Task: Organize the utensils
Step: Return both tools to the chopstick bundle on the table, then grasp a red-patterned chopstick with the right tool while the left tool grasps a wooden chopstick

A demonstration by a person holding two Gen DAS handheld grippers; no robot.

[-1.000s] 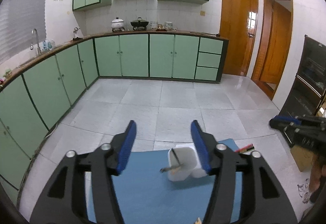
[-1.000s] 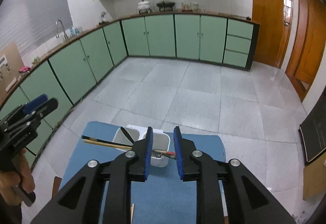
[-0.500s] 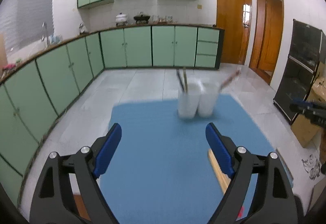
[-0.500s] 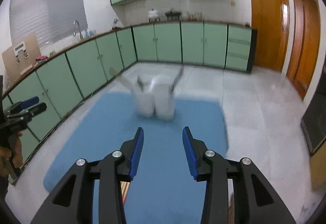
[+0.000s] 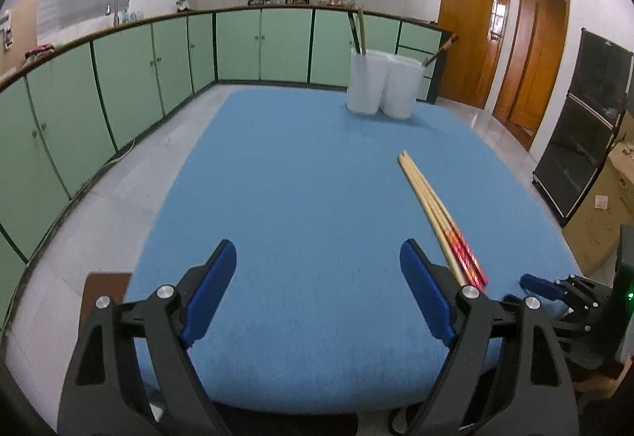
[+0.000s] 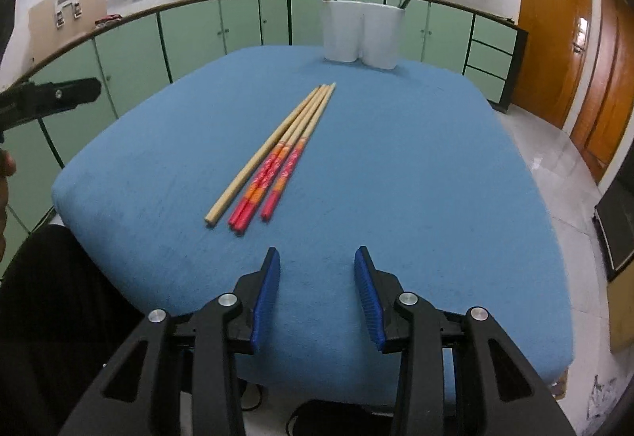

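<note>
Both the left gripper [image 5: 317,293] and right gripper [image 6: 317,293] are hovering apart, empty, over the blue cloth [image 6: 396,158]; chopsticks [image 6: 277,158] are lying before the white holder [image 6: 362,34].

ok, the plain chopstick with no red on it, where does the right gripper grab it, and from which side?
Grip the plain chopstick near mid-length, from above, jaws across its width. It lies flat on the blue cloth, leftmost of the bundle; its far tip touches the red-ended chopsticks, the near end splays clear. The right gripper is open and empty.
</note>
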